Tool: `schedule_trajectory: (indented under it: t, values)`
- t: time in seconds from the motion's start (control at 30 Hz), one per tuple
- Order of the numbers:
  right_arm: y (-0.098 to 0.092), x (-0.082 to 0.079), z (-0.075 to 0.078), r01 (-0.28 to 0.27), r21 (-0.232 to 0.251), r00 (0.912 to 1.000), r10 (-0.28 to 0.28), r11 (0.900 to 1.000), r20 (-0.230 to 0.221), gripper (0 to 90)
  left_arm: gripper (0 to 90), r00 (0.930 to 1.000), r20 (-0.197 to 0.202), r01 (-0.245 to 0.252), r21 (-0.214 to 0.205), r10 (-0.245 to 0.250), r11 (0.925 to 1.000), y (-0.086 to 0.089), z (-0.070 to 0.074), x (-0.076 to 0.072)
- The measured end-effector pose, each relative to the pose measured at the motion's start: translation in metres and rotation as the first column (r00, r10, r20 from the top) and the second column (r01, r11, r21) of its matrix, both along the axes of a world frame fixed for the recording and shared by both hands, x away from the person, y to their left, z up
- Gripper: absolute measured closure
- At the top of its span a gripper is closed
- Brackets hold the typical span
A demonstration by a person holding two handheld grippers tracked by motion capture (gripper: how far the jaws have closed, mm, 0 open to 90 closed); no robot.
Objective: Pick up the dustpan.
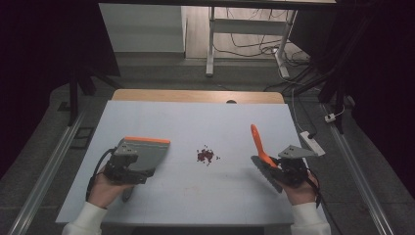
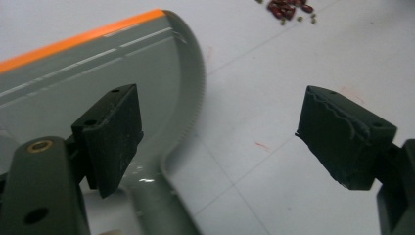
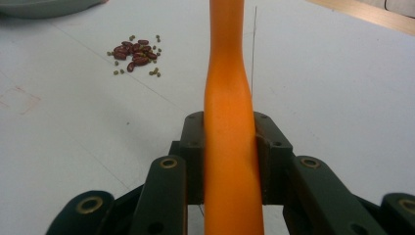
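- The pile of red beans (image 1: 205, 155), with a few small greenish seeds mixed in, lies on the white bench (image 1: 195, 122) about midway between the two hands, well apart from both tools.
- The right gripper (image 1: 289, 169) has its fingers (image 3: 195, 147) clamped on the orange handle of a small brush (image 1: 259, 147). The handle's long axis runs straight out from the fingers, up and away from the person; the grey brush head sits low, near the hand.
- From that gripper the beans lie forward and to its left, so a sweep would likely have to travel leftward across the bench.
- The left gripper (image 1: 128, 164) has its fingers (image 2: 112, 137) spread wide apart, holding nothing. The grey dustpan (image 1: 147, 152) with its orange lip lies flat beneath them, its handle pointing back toward the person.
- In the left gripper view one finger hangs over the pan and the other over bare bench, so the handle is not yet between them.
- The pan's orange edge faces away from the person rather than toward the beans, which lie off its right side; my guess is it needs turning before anything can be swept in.
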State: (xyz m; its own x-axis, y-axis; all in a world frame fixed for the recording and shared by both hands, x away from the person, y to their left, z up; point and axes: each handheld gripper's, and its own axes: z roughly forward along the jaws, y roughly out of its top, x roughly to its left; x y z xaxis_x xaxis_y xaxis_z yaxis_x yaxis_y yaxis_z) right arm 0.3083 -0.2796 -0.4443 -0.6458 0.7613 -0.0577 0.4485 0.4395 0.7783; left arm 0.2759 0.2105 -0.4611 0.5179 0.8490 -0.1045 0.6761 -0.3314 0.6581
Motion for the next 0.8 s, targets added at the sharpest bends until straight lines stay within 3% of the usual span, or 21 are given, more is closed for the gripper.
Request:
schedule_trajectory:
  t: [0.1, 0.23, 0.47, 0.53, 0.6, 0.8]
  values:
    - [-0.002, 0.0, 0.002, -0.002, 0.006, 0.9999, 0.002, 1.0, 0.01, 70.0, 17.2, 1.0, 0.004, -0.003, -0.016, 0.003, 0.9999, -0.002, 0.007, 0.001]
    - [-0.002, 0.0, 0.002, 0.001, 0.001, 0.9999, -0.001, 1.0, 0.01, 70.0, 17.5, 0.9997, -0.004, -0.025, -0.017, 0.025, 0.9995, -0.002, 0.004, 0.001]
    - [0.003, 0.003, 0.001, -0.007, -0.018, 0.9999, 0.007, 0.9998, 0.008, 70.0, 18.0, 0.9946, -0.069, -0.076, 0.023, 0.077, 0.9969, 0.007, -0.004, -0.005]
    - [0.004, 0.004, 0.001, -0.009, -0.017, 0.9999, 0.01, 0.9998, 0.01, 70.0, 16.3, 0.9872, -0.082, -0.136, 0.02, 0.137, 0.9905, 0.012, -0.002, -0.009]
    - [0.005, 0.005, 0.001, -0.014, -0.018, 0.9998, 0.014, 0.9997, 0.011, 70.0, 16.2, 0.9846, -0.087, -0.151, 0.012, 0.152, 0.9884, 0.014, -0.002, -0.01]
    - [0.008, 0.006, 0.002, -0.029, -0.026, 0.9994, 0.029, 0.9992, 0.018, 70.0, 16.0, 0.9645, -0.154, -0.214, 0.021, 0.214, 0.9767, 0.021, -0.01, -0.014]
